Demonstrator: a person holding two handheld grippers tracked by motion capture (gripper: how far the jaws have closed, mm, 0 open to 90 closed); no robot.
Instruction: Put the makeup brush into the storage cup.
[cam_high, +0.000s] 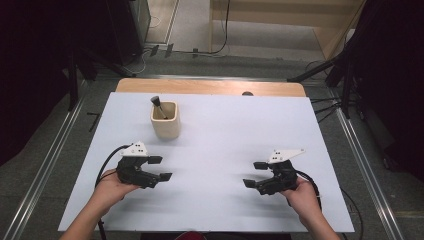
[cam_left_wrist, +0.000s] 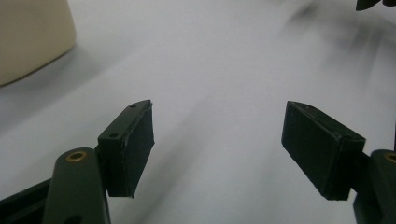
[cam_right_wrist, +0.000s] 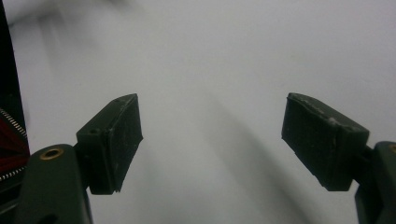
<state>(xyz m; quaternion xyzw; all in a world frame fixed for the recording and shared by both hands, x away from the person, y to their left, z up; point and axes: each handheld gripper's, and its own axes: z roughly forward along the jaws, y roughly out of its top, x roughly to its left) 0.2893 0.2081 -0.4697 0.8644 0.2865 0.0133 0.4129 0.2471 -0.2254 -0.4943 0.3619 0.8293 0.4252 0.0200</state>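
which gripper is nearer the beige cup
The left gripper: the beige cup with the dark brush stands just beyond it, while the right gripper is farther off.

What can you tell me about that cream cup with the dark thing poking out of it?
The cream, squarish holder cup with rounded corners looks ceramic or wooden, matte and plain. It stands upright on the white table sheet, toward the far left, beyond the left tool, which is apart from it. A dark brush-like stick leans inside, its head above the rim.
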